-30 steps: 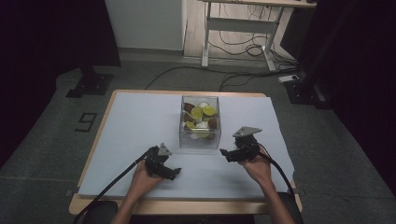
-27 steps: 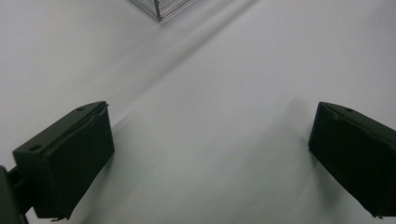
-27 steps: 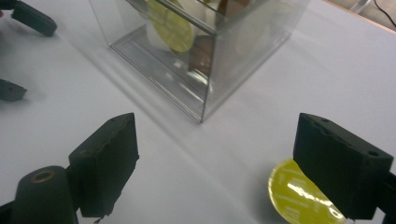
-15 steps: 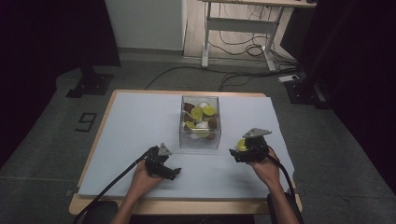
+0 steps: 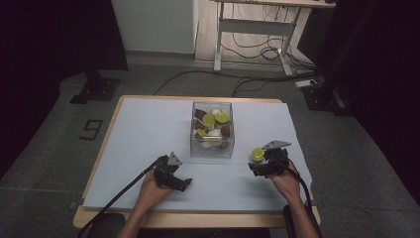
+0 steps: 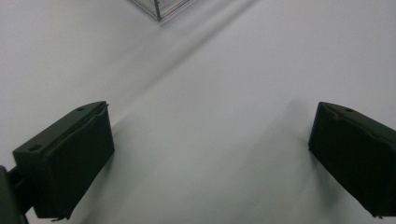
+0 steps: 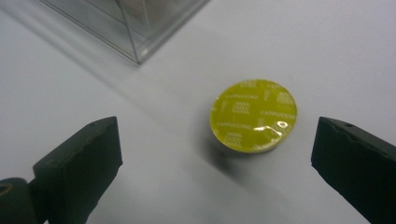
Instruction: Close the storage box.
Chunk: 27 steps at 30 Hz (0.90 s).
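Note:
A yellow-lidded coffee capsule (image 7: 253, 115) (image 5: 257, 153) stands on the white table sheet, just right of the clear plastic box (image 5: 212, 131). My right gripper (image 5: 261, 167) (image 7: 215, 163) sits behind it, open; its jaws have just been opening and stand wide on both sides of the capsule without touching it. The box holds several capsules, yellow, brown and white. My left gripper (image 5: 179, 181) (image 6: 210, 158) rests on the sheet at the front left, open, with bare sheet between its jaws. A corner of the box (image 6: 159, 9) shows ahead of it.
The white sheet (image 5: 148, 129) covers a wooden table (image 5: 198, 219). Dark floor with cables, a stand base (image 5: 94, 91) and a desk frame (image 5: 252, 34) lie beyond the far edge. A cable (image 5: 119, 196) trails from the left gripper off the front edge.
My right gripper moved right and down from beside the box, set the yellow capsule on the sheet and opened. The left gripper stayed still.

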### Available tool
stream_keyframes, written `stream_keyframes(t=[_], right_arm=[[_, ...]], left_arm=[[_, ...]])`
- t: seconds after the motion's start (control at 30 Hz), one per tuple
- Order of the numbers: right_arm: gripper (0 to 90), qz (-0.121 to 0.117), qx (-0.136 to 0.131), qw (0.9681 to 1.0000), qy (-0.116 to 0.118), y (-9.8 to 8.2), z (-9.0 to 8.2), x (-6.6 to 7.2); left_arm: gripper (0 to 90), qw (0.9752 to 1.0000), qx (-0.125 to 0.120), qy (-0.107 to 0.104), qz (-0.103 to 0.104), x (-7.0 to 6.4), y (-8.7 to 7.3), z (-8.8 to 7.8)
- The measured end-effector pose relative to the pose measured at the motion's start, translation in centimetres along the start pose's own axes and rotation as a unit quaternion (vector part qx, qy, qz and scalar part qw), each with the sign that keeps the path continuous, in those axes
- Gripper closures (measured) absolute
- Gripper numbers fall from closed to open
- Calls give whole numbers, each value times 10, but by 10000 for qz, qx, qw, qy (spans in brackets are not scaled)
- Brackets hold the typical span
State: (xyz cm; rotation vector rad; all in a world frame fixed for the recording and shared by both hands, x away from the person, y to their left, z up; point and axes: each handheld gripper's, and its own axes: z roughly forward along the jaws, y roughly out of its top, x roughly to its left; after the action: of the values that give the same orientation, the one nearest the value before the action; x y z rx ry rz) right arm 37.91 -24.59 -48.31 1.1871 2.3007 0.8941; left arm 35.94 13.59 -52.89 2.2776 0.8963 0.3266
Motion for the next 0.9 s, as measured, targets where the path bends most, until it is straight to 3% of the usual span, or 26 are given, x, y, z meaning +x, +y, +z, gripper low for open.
stream_keyframes(t=[0.53,0.9], right_arm=[[19,260,435,9987,-76,-19,21,-16],[0,326,626,9975,33,-26,33,-13]], left_arm=[[0,10000,-1,4,-3,0,0,0],[0,10000,-4,4,-4,0,0,0]])
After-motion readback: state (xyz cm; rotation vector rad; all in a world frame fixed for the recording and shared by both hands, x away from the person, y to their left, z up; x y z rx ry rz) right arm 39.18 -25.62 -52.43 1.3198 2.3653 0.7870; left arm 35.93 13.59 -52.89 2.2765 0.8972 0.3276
